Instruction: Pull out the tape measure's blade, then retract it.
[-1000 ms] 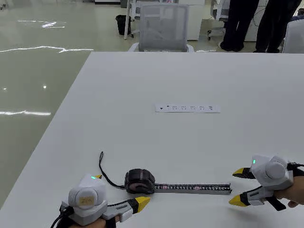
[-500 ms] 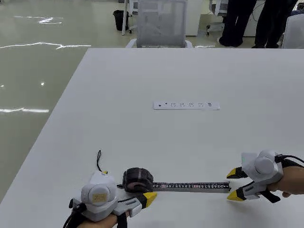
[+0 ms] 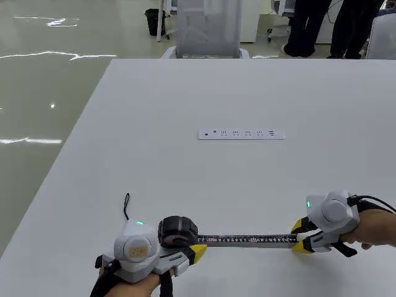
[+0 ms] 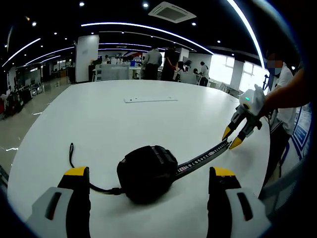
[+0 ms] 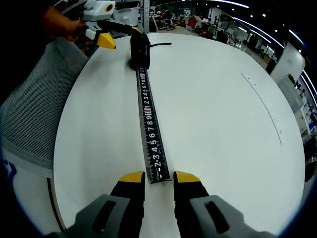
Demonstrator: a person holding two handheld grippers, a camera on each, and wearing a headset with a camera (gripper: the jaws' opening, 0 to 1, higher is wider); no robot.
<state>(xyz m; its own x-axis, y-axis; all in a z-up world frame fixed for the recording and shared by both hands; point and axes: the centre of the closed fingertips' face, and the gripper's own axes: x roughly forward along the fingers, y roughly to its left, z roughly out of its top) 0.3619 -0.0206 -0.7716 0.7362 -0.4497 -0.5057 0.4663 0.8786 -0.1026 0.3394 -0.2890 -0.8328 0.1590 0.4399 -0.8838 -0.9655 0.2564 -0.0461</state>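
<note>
White matte table point(image 3: 260, 86) fills most of the head view, with glossy grey-green floor point(image 3: 43, 93) at left and a mesh-back chair point(image 3: 207, 25) at the far edge. Flat white power strip point(image 3: 241, 133) lies mid-table, long and thin, well apart from the work. Tape measure case point(image 3: 178, 231) sits near my edge of the table: round, black, matte, ribbed rim, pinkish disc on its upper face. Thin black lanyard point(image 3: 126, 205) trails off behind it on the table. Blade point(image 5: 148, 114) is pulled out and lies flat and straight on the table, dark with white numerals and one red mark partway along, running from the case to my right gripper. My left gripper point(image 4: 150, 171) is spread wide, grey jaws with yellow tips either side of the case, a gap showing on both sides, so no grip on it. My right gripper point(image 5: 159, 177) is narrowed to a slot with the blade's end hook between the yellow tips; thin slivers of table show on both sides of the blade, so it is not pinching yet. Both grippers have white rounded plastic bodies.
</note>
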